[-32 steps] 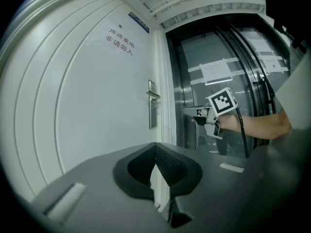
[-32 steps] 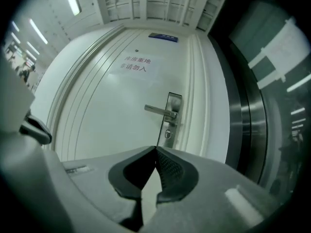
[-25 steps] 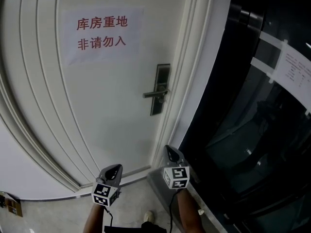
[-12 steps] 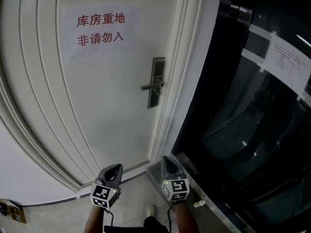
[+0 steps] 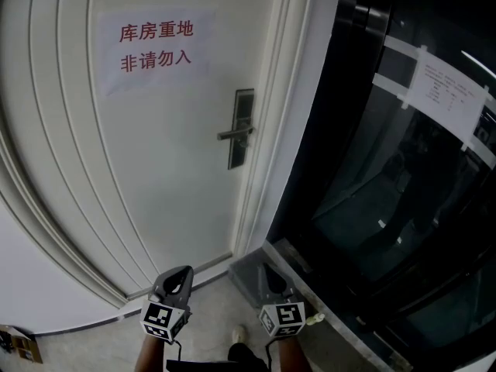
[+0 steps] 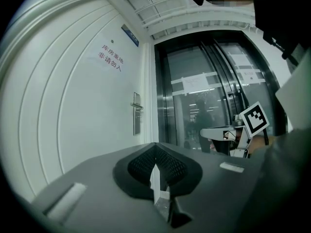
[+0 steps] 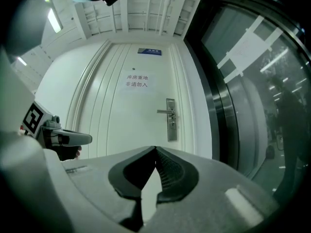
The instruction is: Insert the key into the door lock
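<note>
Two: left gripper, right gripper. One each: key, door, handle.

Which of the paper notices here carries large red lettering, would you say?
The door notice, above-left of the handle; the glass notice at right shows only fine print.

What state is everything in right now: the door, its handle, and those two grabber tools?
door, closed.
handle, level, untouched.
left gripper, shut on a thin metal piece, probably the key.
right gripper, shut, nothing between its jaws.
</note>
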Demonstrator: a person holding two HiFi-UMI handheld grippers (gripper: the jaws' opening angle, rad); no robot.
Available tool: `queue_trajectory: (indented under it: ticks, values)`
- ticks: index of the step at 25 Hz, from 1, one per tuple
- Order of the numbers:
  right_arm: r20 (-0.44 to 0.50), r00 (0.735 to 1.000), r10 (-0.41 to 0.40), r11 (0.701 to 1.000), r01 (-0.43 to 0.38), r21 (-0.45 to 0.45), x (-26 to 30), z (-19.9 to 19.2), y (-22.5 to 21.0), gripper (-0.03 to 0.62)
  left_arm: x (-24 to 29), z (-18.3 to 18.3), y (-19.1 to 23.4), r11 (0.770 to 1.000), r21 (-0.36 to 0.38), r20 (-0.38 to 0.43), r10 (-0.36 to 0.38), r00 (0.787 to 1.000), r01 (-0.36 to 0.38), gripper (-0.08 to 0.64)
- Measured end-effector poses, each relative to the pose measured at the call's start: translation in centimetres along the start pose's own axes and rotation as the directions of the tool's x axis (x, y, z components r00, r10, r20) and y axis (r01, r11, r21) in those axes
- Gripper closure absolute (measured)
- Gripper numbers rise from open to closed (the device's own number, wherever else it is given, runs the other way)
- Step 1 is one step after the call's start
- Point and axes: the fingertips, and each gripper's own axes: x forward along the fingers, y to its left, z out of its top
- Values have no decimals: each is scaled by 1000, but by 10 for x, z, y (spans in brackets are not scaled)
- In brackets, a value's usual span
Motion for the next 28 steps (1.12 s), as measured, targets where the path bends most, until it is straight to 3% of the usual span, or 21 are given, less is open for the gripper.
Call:
queue_trajectory:
  ticks: [13, 28]
  values:
    - [-18, 999, -45, 999, 46, 6, -40, -15, 5, 591, -18, 6, -22, 1000, -1, 25, -31, 999, 31, 557]
    - [-44, 999, -16, 999, 14, -48, -39, -21, 21, 591, -20, 6, -25, 999, 0, 23, -36, 999, 36, 557]
